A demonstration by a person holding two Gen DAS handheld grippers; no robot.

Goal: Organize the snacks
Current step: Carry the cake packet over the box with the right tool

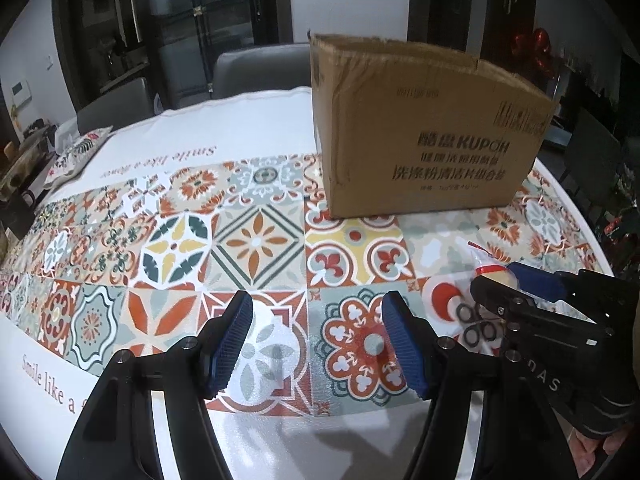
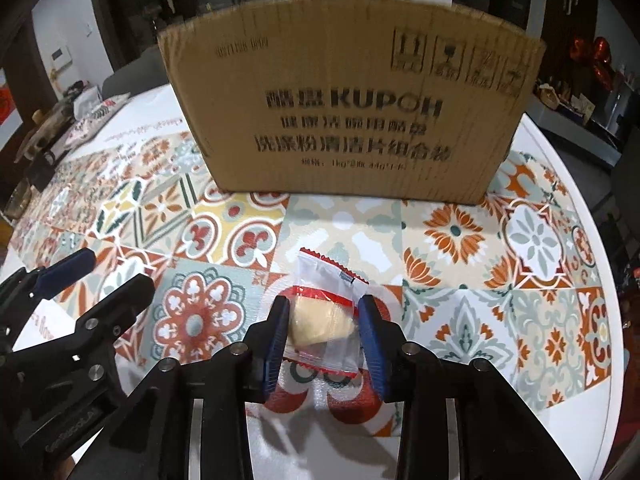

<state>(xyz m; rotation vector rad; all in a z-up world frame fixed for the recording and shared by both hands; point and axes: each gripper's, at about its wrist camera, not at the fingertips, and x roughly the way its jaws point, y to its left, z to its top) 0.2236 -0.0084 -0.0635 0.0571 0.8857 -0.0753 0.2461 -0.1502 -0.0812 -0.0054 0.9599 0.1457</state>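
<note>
Though the snack packet (image 2: 326,312) is small and its clear wrapper slippery, it sits squarely between the blue pads of the right gripper (image 2: 325,334), low over the near part of the desk (image 2: 552,380). A pale yellow pastry fills the packet's middle, with a red serrated seal at its far end. The pads stand close on either side of the pastry; they appear to touch the wrapper, but whether they press firmly cannot be told. To do this step well, the squeeze should fall on the solid pastry, not on the loose film, and stay gentle enough not to crush it. The packet should then rise straight up before travelling.

Beyond it, toward the far side, a brown cardboard box (image 2: 352,100) stands on the patterned tablecloth (image 2: 224,224), its top open as far as can be seen; it is probably where the snack belongs, so the lift must clear its near wall. To the left, the left gripper (image 1: 316,344) hovers over the cloth with its jaws spread wide and nothing between them.
</note>
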